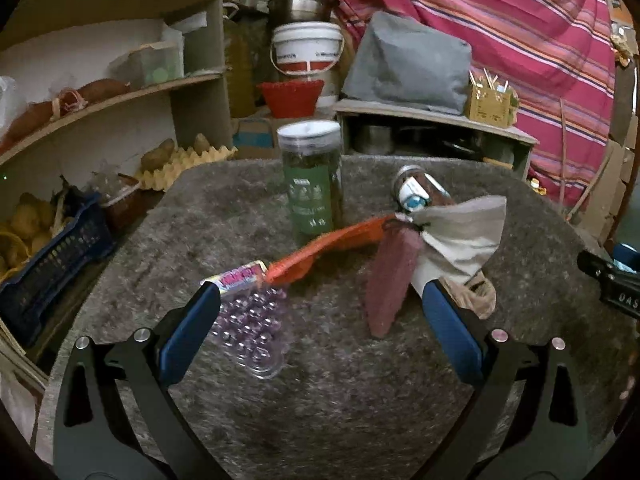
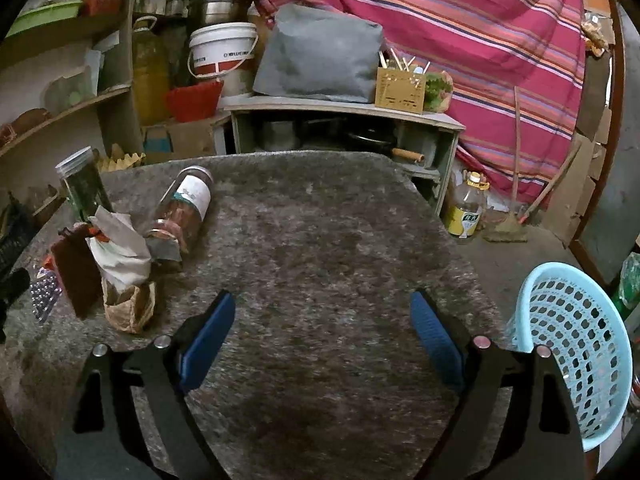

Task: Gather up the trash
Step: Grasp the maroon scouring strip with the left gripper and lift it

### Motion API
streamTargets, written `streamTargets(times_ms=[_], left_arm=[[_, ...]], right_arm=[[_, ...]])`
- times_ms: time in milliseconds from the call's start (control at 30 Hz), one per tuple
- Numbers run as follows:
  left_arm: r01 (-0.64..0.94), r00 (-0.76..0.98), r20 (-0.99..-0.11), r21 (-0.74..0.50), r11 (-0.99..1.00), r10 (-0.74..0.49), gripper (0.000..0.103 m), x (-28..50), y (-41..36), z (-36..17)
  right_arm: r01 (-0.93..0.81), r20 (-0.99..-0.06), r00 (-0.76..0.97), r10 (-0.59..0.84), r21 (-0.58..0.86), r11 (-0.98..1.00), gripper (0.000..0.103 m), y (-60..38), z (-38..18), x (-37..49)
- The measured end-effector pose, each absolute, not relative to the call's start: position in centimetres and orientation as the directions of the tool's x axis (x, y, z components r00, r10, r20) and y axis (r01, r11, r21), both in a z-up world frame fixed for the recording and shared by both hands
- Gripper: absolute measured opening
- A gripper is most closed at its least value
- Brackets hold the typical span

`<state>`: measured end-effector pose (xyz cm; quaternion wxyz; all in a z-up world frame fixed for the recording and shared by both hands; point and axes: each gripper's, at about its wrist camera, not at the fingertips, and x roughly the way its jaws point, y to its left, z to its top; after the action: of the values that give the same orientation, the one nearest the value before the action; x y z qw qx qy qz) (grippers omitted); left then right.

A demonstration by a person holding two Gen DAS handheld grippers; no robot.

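Note:
Trash lies on the grey felt table [image 1: 320, 380]: a clear blister pack [image 1: 250, 326] with purple beads, an orange wrapper [image 1: 320, 252], a maroon pouch [image 1: 390, 280], a white crumpled bag [image 1: 464, 236] and a brown paper scrap [image 1: 476, 298]. My left gripper [image 1: 320, 300] is open just above the table, with its fingers on either side of this pile. The left pad [image 1: 192, 324] is next to the blister pack. My right gripper [image 2: 322, 328] is open and empty over bare felt. The pile [image 2: 116, 264] lies to its left. A light blue basket [image 2: 576, 352] stands at the table's right edge.
An upright green jar [image 1: 314, 184] and a jar lying on its side [image 1: 420, 194] stand behind the trash. Shelves with potatoes and egg trays [image 1: 120, 160] are at left. A low cabinet [image 2: 344, 128], buckets and a striped cloth stand behind the table. An oil bottle [image 2: 466, 210] is on the floor.

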<state>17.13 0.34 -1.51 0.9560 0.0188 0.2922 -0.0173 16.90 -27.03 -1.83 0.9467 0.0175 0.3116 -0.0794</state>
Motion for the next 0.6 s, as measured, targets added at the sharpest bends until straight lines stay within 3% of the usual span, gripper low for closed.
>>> streamTargets(times_ms=[300, 400, 500, 533, 567, 600], left_arm=[[0.095, 0.800, -0.595, -0.011, 0.995, -0.082, 0.095, 19.3, -1.6, -2.9], [0.108, 0.793, -0.602, -0.012, 0.994, -0.093, 0.077, 20.3, -1.9, -3.3], [0.137, 0.763, -0.636, -0.018, 0.990, -0.117, 0.045, 21.4, -2.2, -4.2], [0.143, 0.753, -0.646, -0.023, 0.990, -0.123, 0.025, 21.6, -2.1, -4.4], [0.150, 0.739, -0.660, -0.035, 0.988, -0.135, 0.015, 21.7, -1.9, -4.5], [0.154, 0.733, -0.665, -0.044, 0.987, -0.144, 0.015, 21.6, -1.6, -4.2]], right_arm=[[0.182, -0.611, 0.779, -0.139, 0.009, 0.983, 0.087, -27.6, -2.2, 18.0], [0.182, -0.616, 0.776, -0.139, 0.007, 0.983, 0.087, -27.6, -2.3, 18.2], [0.171, -0.623, 0.772, -0.128, 0.010, 0.985, 0.087, -27.4, -2.4, 18.4], [0.167, -0.624, 0.771, -0.125, 0.009, 0.986, 0.087, -27.2, -2.4, 18.4], [0.163, -0.624, 0.772, -0.123, 0.008, 0.987, 0.087, -27.2, -2.4, 18.4], [0.158, -0.623, 0.773, -0.120, 0.007, 0.987, 0.087, -27.0, -2.4, 18.4]])
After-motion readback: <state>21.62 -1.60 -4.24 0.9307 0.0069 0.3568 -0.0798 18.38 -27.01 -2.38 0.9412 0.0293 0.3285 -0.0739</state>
